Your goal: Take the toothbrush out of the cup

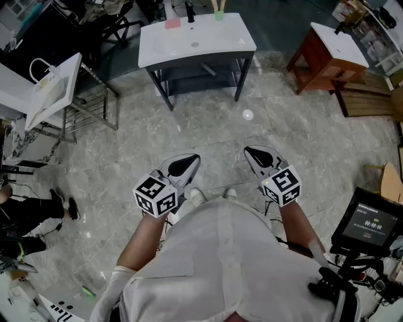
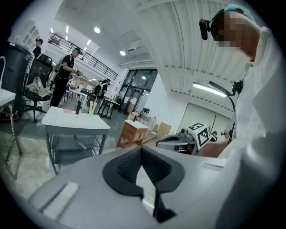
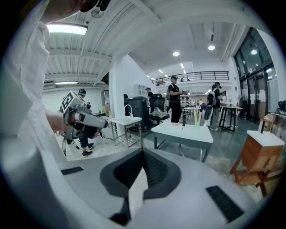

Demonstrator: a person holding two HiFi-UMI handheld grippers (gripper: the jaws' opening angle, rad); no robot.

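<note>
Head view: two grippers are held side by side low in front of the person, over the stone floor and well short of the white table (image 1: pixel 195 41). The left gripper (image 1: pixel 186 161) and the right gripper (image 1: pixel 257 153) each have their jaws together with nothing between them. Three things stand along the table's far edge: a green cup (image 1: pixel 218 15), a black upright thing (image 1: pixel 190 11) and a pink pad (image 1: pixel 172 24). The toothbrush (image 1: pixel 218 4) stands upright in the cup; whether there is more than one I cannot tell. One wooden cabinet (image 1: pixel 327 53) stands to the right of the table, one sink on a metal rack (image 1: pixel 55 85) to its left. Only this view shows the lit screen (image 1: pixel 373 223) near the person's right side.

Left gripper view: the jaws are shut and empty. The table (image 2: pixel 76 120) lies ahead to the left, the cup (image 2: pixel 91 112) on top, the cabinet (image 2: pixel 132 132) beyond. This view also shows the right gripper (image 2: pixel 161 141) from the side and several people behind the table.

Right gripper view: the jaws meet, empty. The table (image 3: pixel 184 132) is ahead, carrying the cup (image 3: pixel 196 123). The rack sink (image 3: pixel 125 120), absent from the left gripper view, stands left of the table, and the left gripper (image 3: pixel 103 123) is seen from the side. Two people stand behind the table.
</note>
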